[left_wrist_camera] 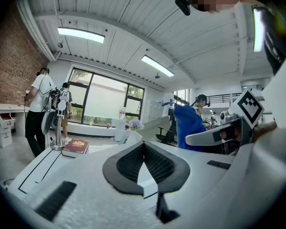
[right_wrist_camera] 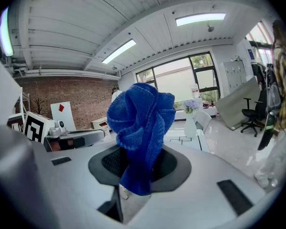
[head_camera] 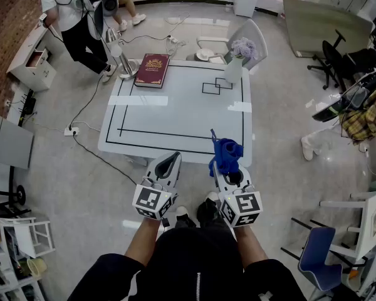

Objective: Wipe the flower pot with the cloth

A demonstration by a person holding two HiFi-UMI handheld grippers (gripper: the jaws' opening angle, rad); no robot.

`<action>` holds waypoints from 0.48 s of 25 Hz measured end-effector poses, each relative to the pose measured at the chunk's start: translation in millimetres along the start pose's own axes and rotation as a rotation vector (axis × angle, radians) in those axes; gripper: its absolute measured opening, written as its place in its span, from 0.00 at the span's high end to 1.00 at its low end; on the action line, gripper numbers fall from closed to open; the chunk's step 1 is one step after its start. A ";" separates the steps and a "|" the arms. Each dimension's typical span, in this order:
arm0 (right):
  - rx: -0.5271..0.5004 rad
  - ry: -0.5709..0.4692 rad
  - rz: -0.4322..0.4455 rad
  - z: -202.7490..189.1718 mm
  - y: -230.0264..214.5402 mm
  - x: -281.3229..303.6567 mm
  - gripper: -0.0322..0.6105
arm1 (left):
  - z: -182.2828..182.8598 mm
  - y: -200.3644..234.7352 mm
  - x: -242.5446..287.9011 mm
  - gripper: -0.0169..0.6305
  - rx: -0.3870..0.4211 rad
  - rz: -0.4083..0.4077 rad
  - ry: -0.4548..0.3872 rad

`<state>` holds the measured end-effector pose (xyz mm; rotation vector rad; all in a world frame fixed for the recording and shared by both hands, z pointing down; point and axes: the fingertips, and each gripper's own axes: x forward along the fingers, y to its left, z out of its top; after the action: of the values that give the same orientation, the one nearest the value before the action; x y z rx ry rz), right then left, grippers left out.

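A white flower pot (head_camera: 233, 71) with pale purple flowers stands at the far right corner of the white table (head_camera: 175, 115). It shows small in the right gripper view as the pot (right_wrist_camera: 190, 124), and in the left gripper view only its flowers (left_wrist_camera: 134, 124) are clear. Both grippers hang in front of the table's near edge, well short of the pot. My right gripper (head_camera: 225, 168) is shut on a bunched blue cloth (head_camera: 226, 153), which stands up from the jaws as the cloth (right_wrist_camera: 140, 123). My left gripper (head_camera: 170, 160) is shut with nothing in it.
A red book (head_camera: 152, 70) lies at the table's far left beside a silver stand (head_camera: 121, 54). A white chair (head_camera: 241, 33) sits behind the pot. People (head_camera: 72, 17) stand at the far left. Cables (head_camera: 88, 105) run over the floor; a blue chair (head_camera: 316, 256) is at my right.
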<state>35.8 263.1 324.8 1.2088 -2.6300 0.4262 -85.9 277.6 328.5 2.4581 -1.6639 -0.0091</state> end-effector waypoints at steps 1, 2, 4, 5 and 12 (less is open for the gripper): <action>0.000 0.000 -0.001 -1.0 5.7 -1.4 0.78 | -0.3 0.9 -5.0 0.96 0.003 -0.002 0.005; -0.001 0.000 -0.002 -1.8 11.2 -2.8 0.78 | -0.5 2.1 -9.8 0.97 0.006 -0.003 0.009; -0.005 0.000 -0.005 -2.8 20.9 -5.2 0.78 | 0.0 5.4 -18.3 0.97 0.007 -0.001 0.015; -0.007 -0.001 -0.007 -2.7 24.9 -6.1 0.78 | 1.0 7.1 -21.8 0.97 0.006 -0.001 0.014; 0.062 -0.071 0.037 3.8 41.1 -6.1 0.78 | 5.1 14.8 -34.3 0.97 0.010 -0.027 0.005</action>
<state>8.0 291.6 312.3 1.2167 -2.7224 0.4831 -113.0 303.2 322.5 2.4856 -1.6332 0.0026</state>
